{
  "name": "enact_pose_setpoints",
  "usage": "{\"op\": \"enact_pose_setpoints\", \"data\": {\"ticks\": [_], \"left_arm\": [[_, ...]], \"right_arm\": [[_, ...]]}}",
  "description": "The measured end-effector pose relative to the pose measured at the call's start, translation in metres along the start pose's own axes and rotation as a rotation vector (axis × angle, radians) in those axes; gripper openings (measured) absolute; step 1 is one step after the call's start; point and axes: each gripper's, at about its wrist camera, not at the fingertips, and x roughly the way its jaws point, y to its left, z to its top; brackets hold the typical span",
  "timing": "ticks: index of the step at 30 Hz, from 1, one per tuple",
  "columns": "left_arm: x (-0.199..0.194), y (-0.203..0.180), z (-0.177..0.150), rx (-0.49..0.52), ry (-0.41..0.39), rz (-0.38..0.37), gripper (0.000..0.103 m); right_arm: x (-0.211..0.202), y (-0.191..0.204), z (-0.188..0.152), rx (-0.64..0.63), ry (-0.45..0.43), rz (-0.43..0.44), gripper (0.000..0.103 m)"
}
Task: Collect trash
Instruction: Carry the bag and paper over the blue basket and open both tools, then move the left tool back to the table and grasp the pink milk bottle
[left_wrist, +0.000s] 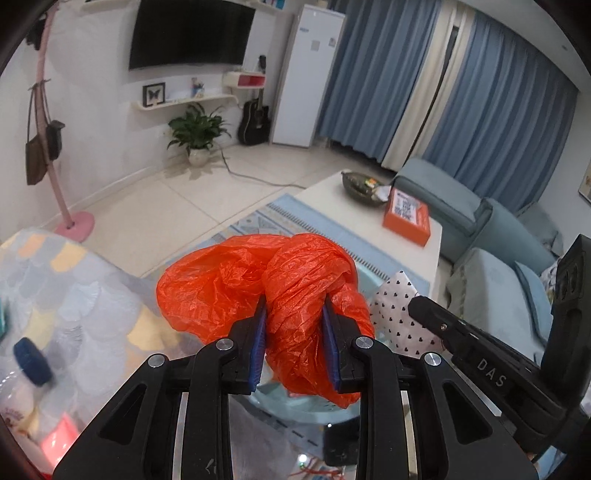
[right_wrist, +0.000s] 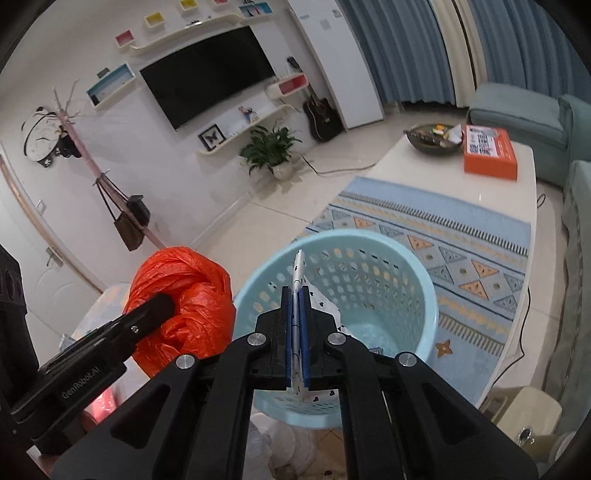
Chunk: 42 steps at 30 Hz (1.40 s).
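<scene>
Holding two trash items above light-blue basket (right_wrist: 354, 295), lower centre of right view. We are clamping crumpled orange bag (left_wrist: 273, 291) in left gripper (left_wrist: 295, 332), jaws narrow; right gripper (right_wrist: 295, 343) is pinching heart-print paper (right_wrist: 297, 273), jaws nearly closed. We are advising: centre each item over rim, then release; bag looks bulky, may catch.

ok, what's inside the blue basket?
The basket shows a bare patch of floor and one small scrap. The right hand-held gripper and its heart-print paper cover the near side.
</scene>
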Motion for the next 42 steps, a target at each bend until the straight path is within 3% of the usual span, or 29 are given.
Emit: {"op": "enact_pose_setpoints", "data": {"ticks": [3, 5, 8, 14, 15, 18, 27, 35, 42], "left_arm": [[0.009, -0.002, 0.005, 0.004, 0.007, 0.019, 0.030], [0.007, -0.004, 0.007, 0.006, 0.001, 0.024, 0.047], [-0.001, -0.008, 0.006, 0.022, -0.028, 0.035, 0.062], [-0.021, -0.008, 0.006, 0.027, -0.059, 0.038, 0.073], [-0.027, -0.006, 0.005, 0.024, -0.067, 0.039, 0.074], [-0.040, -0.002, 0.002, 0.009, -0.086, 0.050, 0.077], [-0.099, 0.019, -0.006, -0.065, -0.171, 0.054, 0.077], [-0.175, 0.047, -0.027, -0.106, -0.283, 0.116, 0.077], [-0.236, 0.100, -0.057, -0.189, -0.341, 0.207, 0.077]], "right_arm": [[0.011, -0.004, -0.001, 0.015, 0.025, -0.010, 0.003], [0.015, -0.006, -0.002, 0.026, 0.038, -0.007, 0.003], [0.019, -0.009, -0.003, 0.033, 0.058, -0.014, 0.004], [0.010, -0.007, -0.006, 0.023, 0.060, 0.001, 0.012], [0.007, -0.006, -0.007, 0.021, 0.056, 0.001, 0.020], [-0.006, -0.003, -0.009, 0.017, 0.020, -0.011, 0.057], [-0.051, 0.038, -0.015, -0.078, -0.040, 0.046, 0.061], [-0.091, 0.096, -0.030, -0.189, -0.094, 0.127, 0.069], [-0.105, 0.152, -0.050, -0.300, -0.097, 0.194, 0.073]]}}
